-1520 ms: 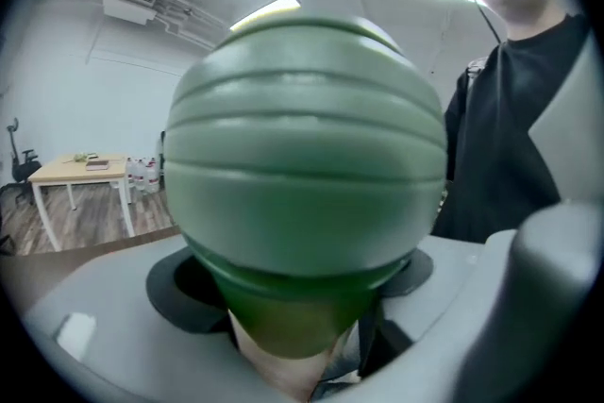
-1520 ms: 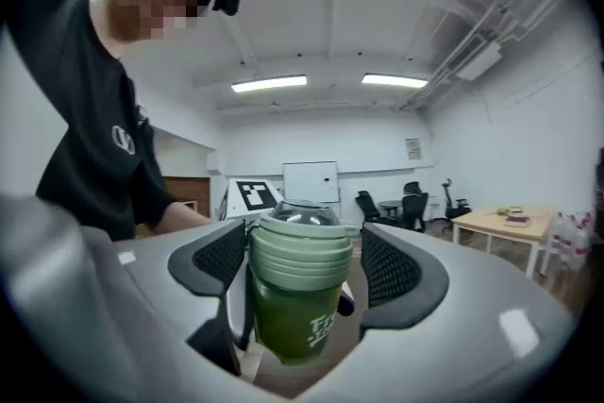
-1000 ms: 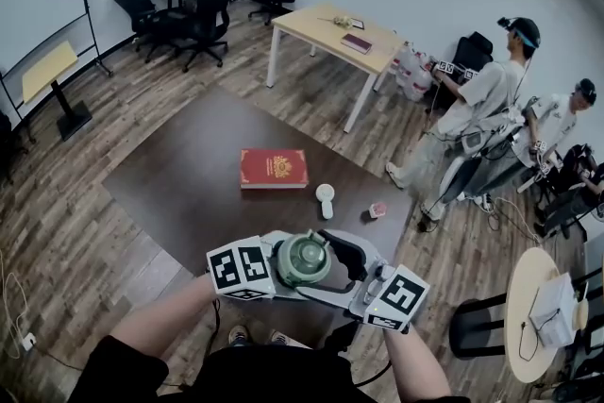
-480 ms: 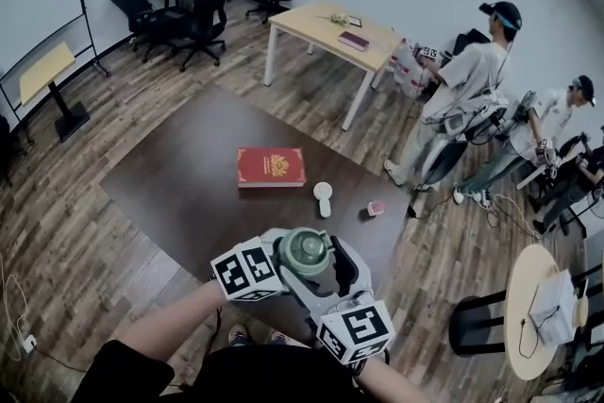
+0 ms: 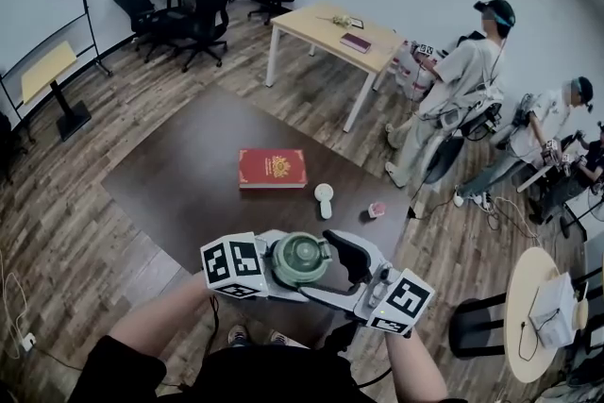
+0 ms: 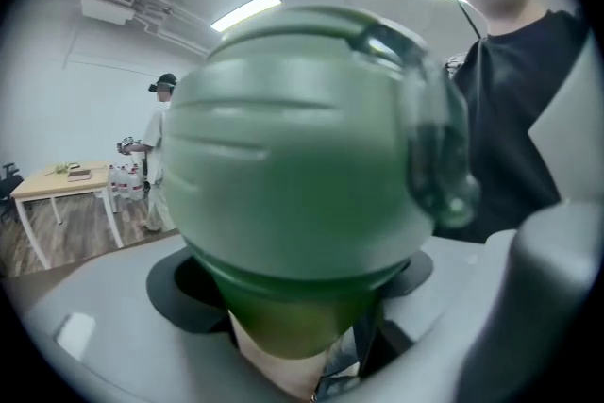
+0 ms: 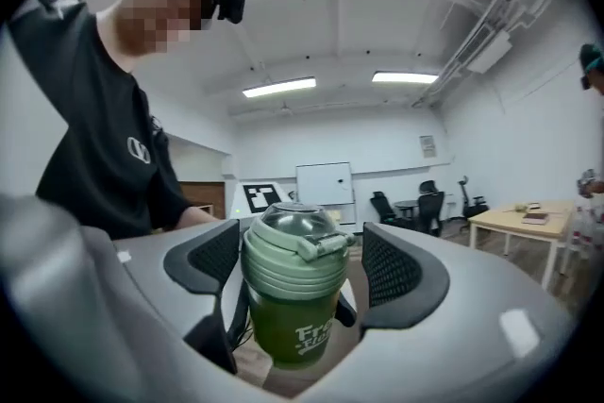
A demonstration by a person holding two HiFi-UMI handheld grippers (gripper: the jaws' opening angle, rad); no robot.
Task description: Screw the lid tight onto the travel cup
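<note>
Head view. Holds a green travel cup (image 5: 300, 261) upright in the air above the near edge of the dark bench (image 5: 179, 175), clenched by its body in the left tongs (image 5: 283, 267), brought in from the left side. Has the right tongs (image 5: 332, 275) reaching in from the right side, with 1 dark pad just beside the cup. Shows farther back on the bench a red book (image 5: 273, 168), a small white object (image 5: 324, 196) and a small pink object (image 5: 377, 209), each apart from the others.

Left gripper view. Shows the cup almost filling the picture, blurred by closeness: pale green lid (image 6: 302, 165) above, darker green body narrowing below, gripped between the jaws.

Right gripper view. Shows the cup upright between the 2 mesh pads (image 7: 212, 264), the lid sitting on top with a clear dome and a flip latch. Leaves a gap on each side of the lid: right tongs released, spread wide, touching nothing. Shows the dark jaws of the left tongs pressed on the body below the lid, beside the white print.
</note>
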